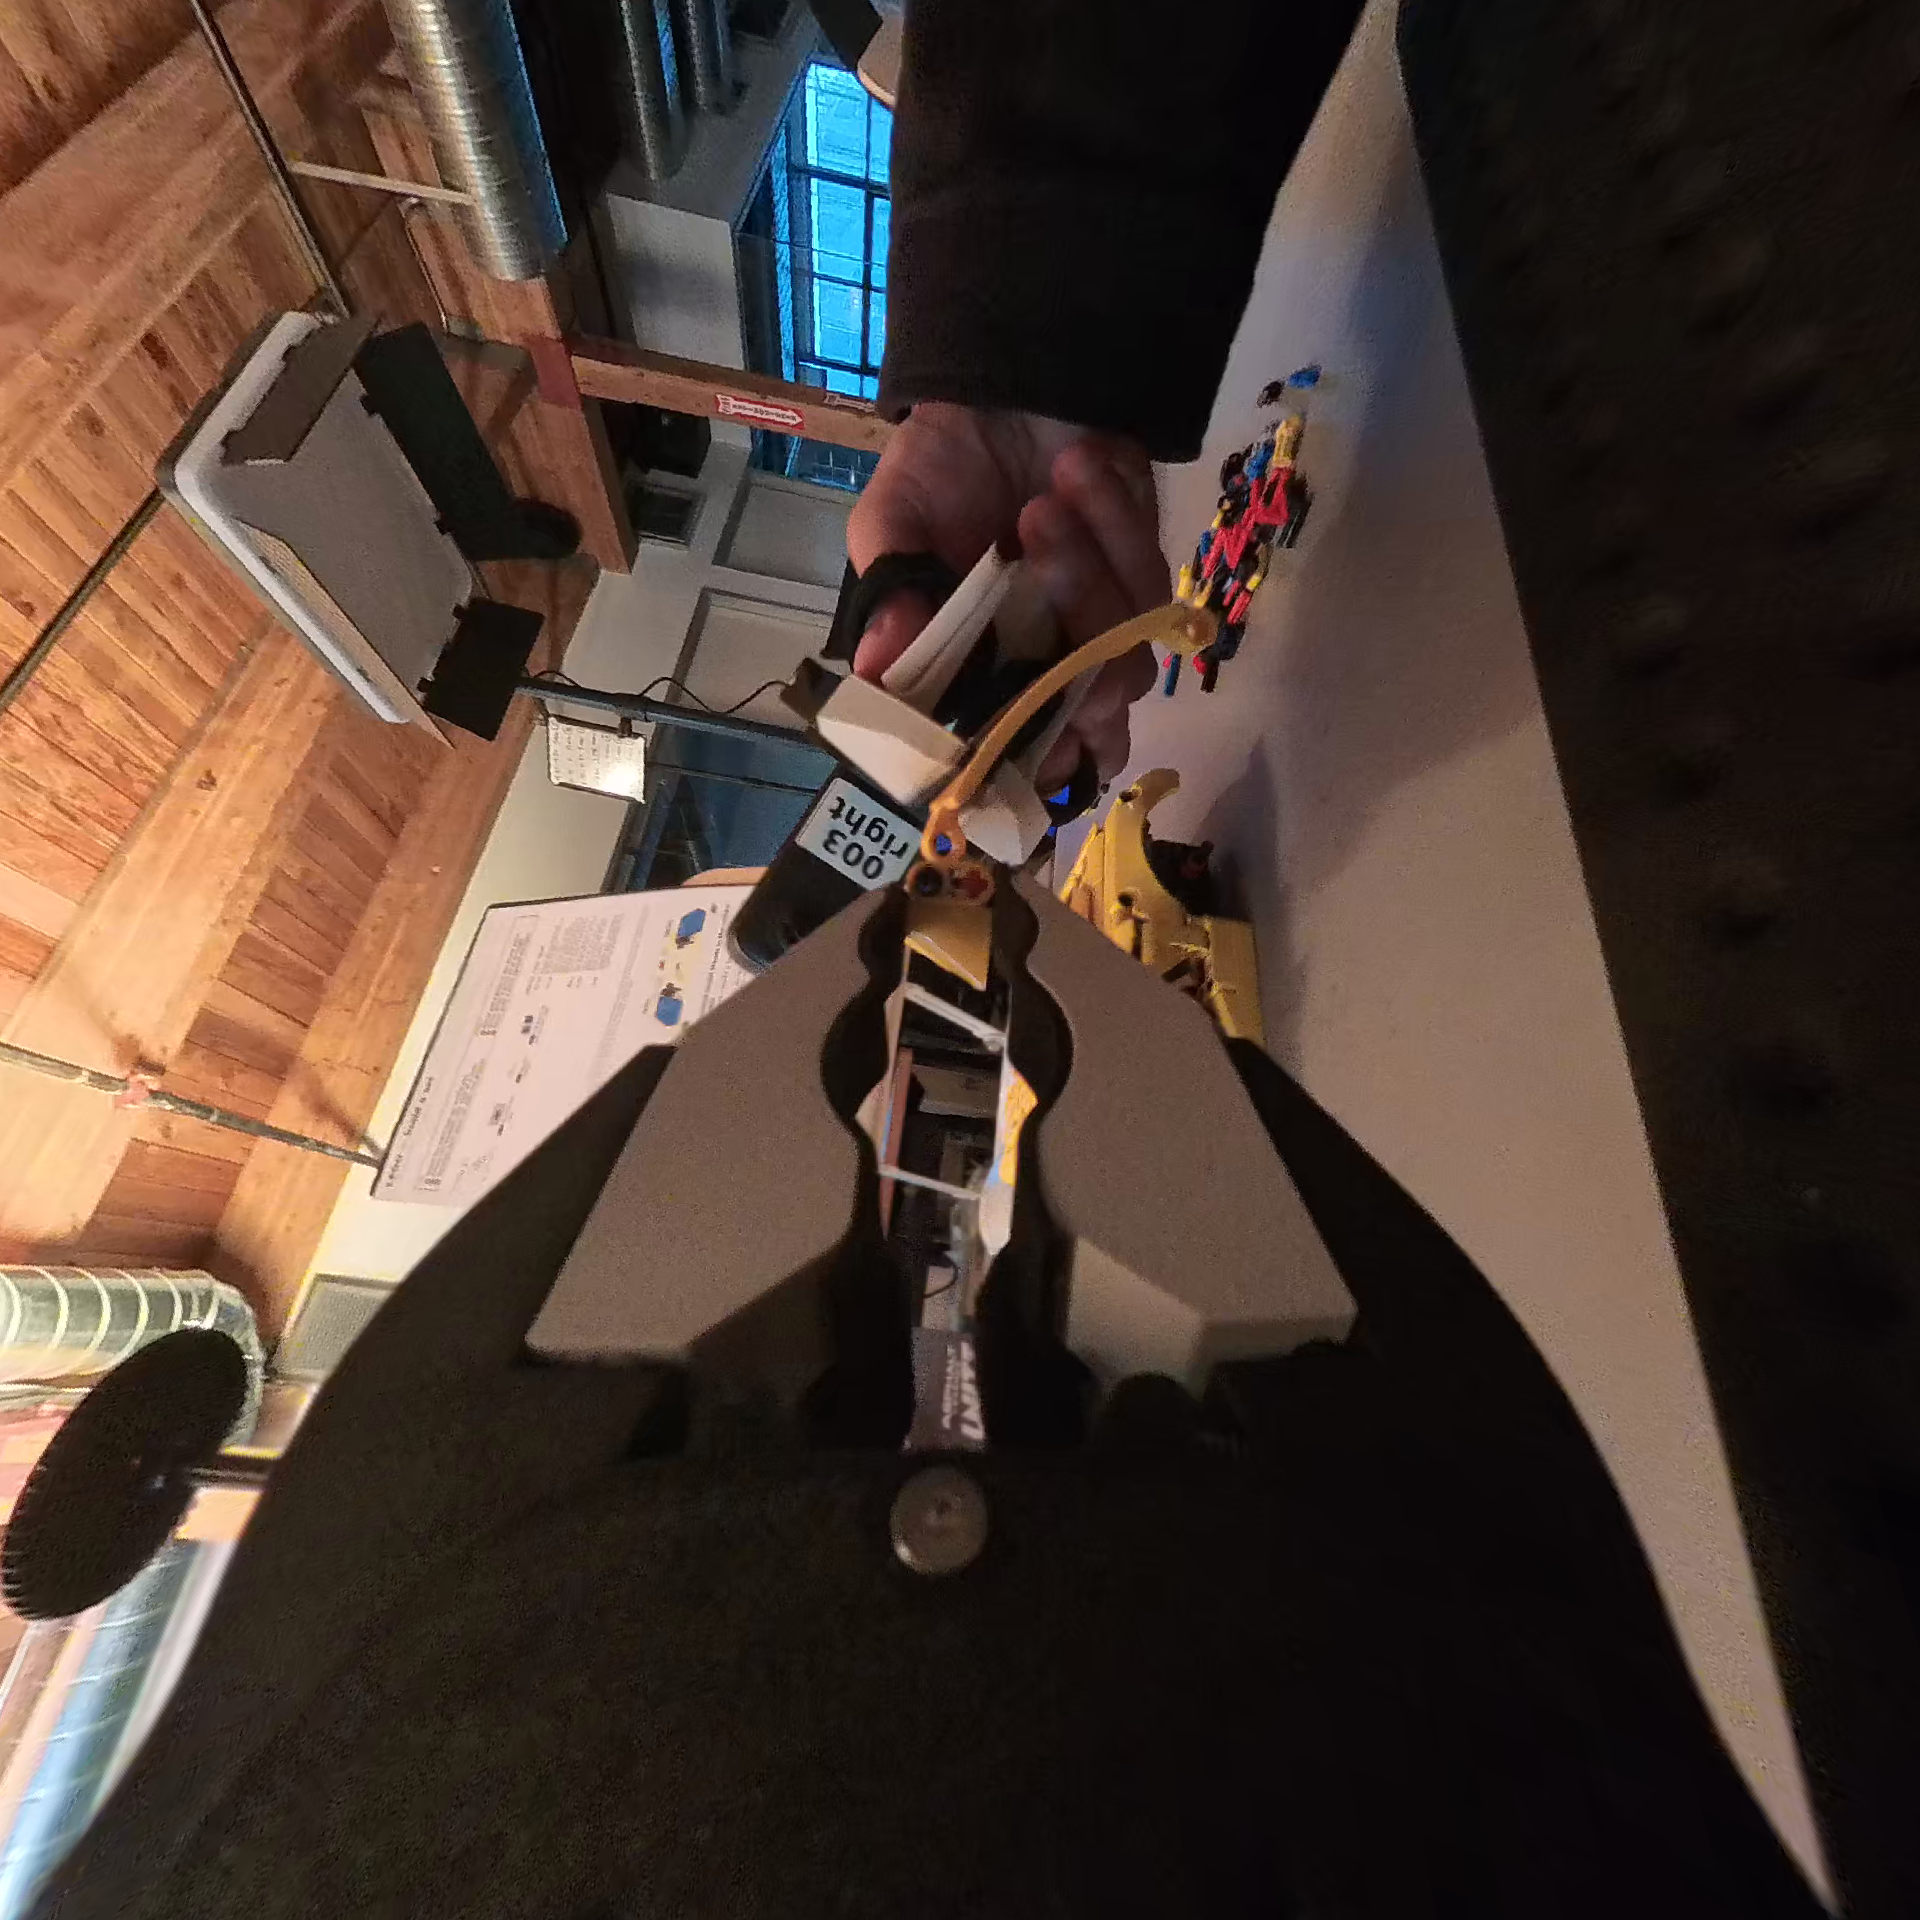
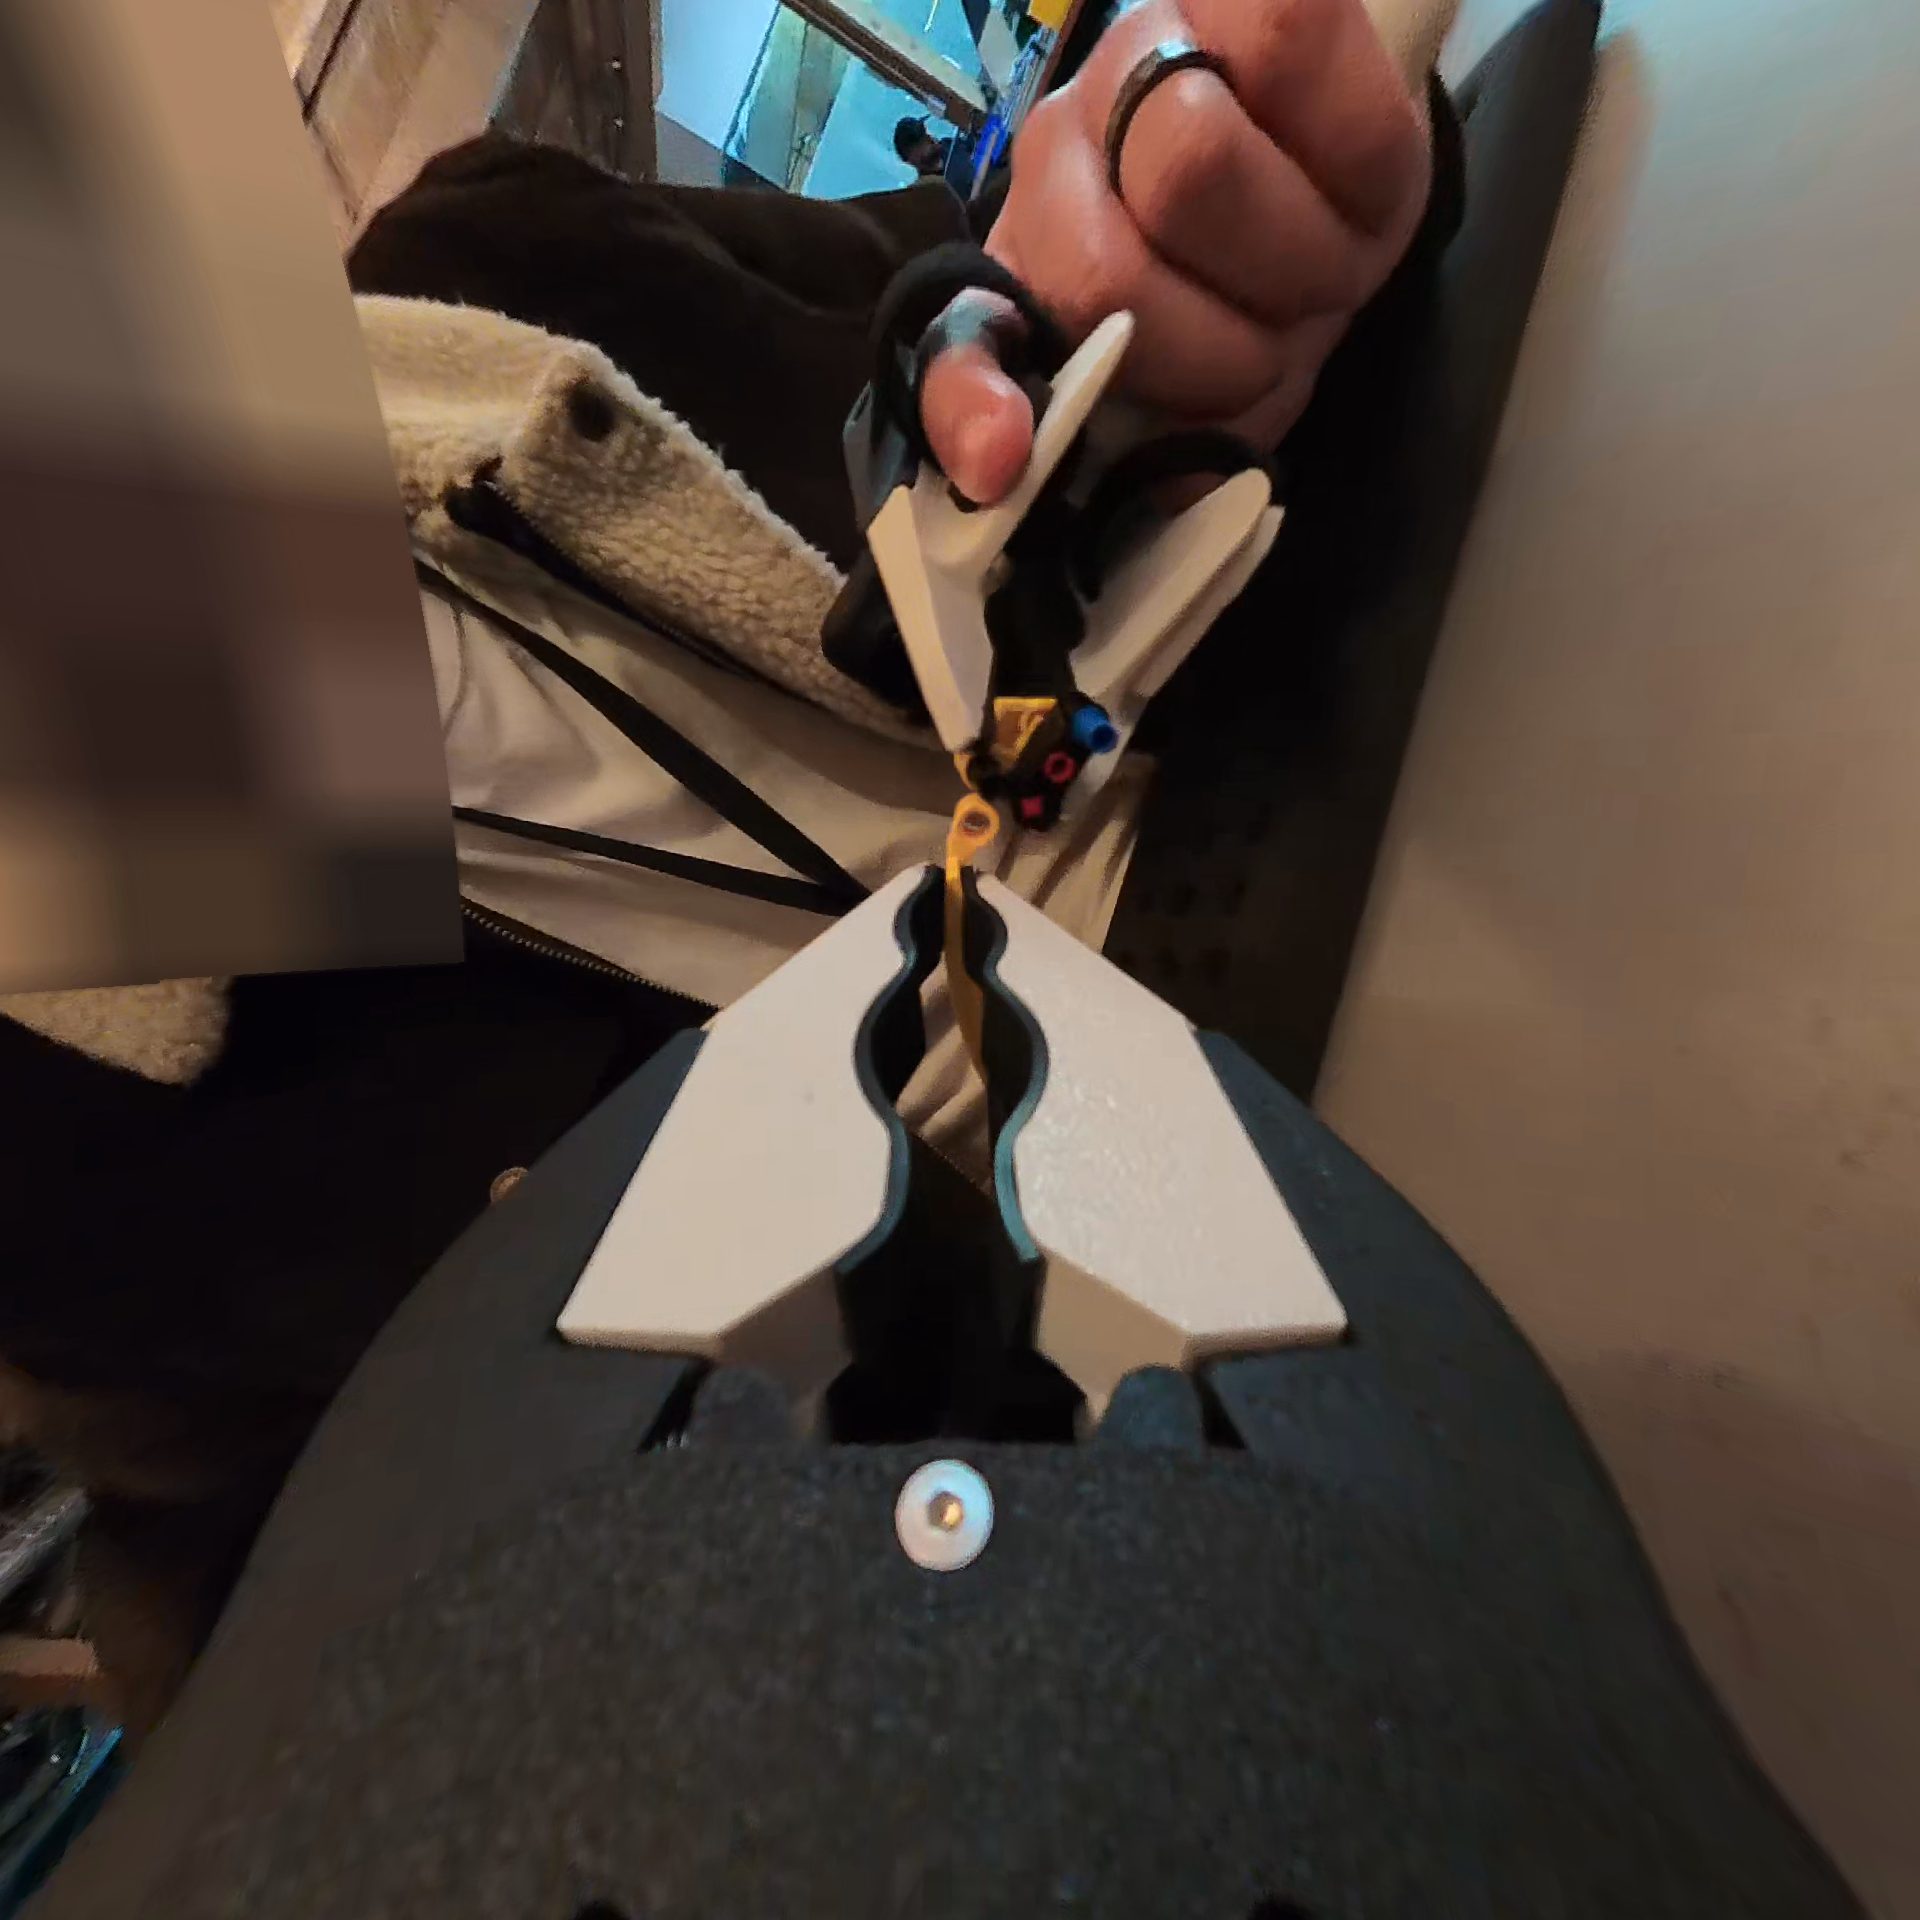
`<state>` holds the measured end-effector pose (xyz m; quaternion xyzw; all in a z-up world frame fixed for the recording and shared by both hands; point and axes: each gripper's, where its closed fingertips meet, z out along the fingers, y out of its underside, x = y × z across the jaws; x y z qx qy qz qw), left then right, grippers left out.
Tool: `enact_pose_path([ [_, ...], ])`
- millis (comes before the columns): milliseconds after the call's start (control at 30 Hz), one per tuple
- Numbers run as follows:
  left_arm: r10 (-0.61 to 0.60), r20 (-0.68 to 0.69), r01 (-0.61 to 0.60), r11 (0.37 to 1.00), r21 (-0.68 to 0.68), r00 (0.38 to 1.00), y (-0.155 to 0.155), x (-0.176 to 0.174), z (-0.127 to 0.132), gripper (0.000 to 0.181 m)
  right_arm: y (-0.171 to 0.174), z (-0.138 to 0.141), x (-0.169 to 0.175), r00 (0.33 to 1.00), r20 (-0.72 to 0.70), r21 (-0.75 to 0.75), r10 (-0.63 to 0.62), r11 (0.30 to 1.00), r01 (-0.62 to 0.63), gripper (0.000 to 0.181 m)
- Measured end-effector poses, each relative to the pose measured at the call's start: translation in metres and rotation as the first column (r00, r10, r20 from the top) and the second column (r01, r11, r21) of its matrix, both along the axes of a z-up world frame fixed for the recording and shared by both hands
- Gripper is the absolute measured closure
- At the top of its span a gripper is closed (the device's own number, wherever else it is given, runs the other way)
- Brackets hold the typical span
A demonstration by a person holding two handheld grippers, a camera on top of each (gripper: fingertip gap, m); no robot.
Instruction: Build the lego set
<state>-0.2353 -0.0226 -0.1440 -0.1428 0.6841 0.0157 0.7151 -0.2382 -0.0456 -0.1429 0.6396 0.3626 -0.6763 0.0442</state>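
- A blurred patch covers the left side of the right wrist view, and both views lose their lower half to each gripper's own black body.
- In the left wrist view the left gripper (image 1: 951, 894) clenches a small yellow lego assembly (image 1: 951, 940); how far the piece reaches back between the jaws is hard to make out against the clutter seen through the gap.
- That assembly carries black connectors with red and blue pins at its tip, seen more clearly in the right wrist view (image 2: 1039, 753), where the left gripper (image 2: 1023, 727) is pinched around it.
- The right gripper (image 2: 951, 883) is closed on a thin curved yellow lego arch (image 2: 966, 935); only its ringed end pokes out past the fingertips.
- From the left wrist view the arch (image 1: 1060, 691) sweeps in a long bow, its near end meeting the held assembly; whether it is fully seated there I cannot tell.
- On the white table (image 1: 1455, 935) lie a partly built yellow lego model (image 1: 1153, 904) and a pile of loose pieces (image 1: 1247, 520) in red, blue, yellow and black, too small to sort out.
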Motion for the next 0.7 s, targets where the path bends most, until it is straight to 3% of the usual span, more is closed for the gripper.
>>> enact_pose_path([
  [400,-0.037,-0.022,0.039,0.995,0.09,0.999,0.029,0.002,0.016,0.166,0.039,0.021,0.008,0.993,-0.045,-0.054,-0.105,0.993,0.103,0.18],
  [700,-0.076,-0.083,0.092,0.971,0.22,0.994,0.051,0.015,0.025,0.166,0.061,0.03,0.013,0.995,-0.027,-0.093,-0.097,0.991,0.094,0.18],
])
